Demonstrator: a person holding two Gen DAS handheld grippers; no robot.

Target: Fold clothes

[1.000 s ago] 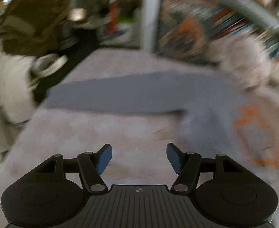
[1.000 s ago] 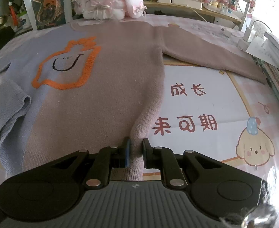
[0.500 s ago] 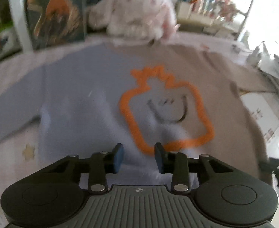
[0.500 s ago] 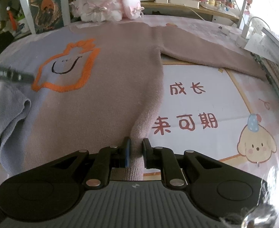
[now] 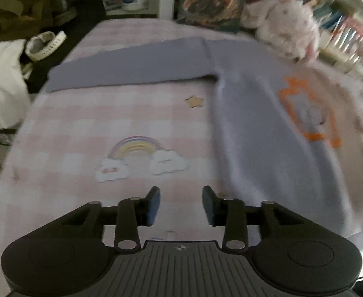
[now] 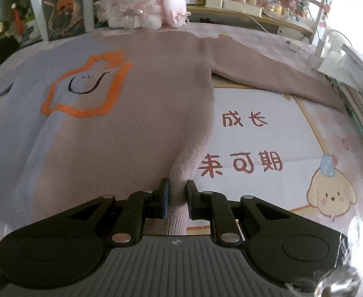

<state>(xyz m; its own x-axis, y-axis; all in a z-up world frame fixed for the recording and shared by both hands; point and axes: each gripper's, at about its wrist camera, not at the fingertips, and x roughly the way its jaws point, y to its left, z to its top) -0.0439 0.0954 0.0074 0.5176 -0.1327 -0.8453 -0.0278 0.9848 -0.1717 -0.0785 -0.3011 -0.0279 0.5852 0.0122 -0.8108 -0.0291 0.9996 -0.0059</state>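
Our left claw (image 5: 181,204) had swung from over the orange motif to bare pink-checked bench cover (image 5: 82,133), its jaws just reopening, empty. Our right claw (image 6: 177,199) stayed clenched on the hem of the lilac-and-mauve knitted sweater (image 6: 136,128) spread flat. Pulling one-sided could skew it.

black hand-held gripper (image 6: 177,193), blue pads (image 5: 154,204), silver screws
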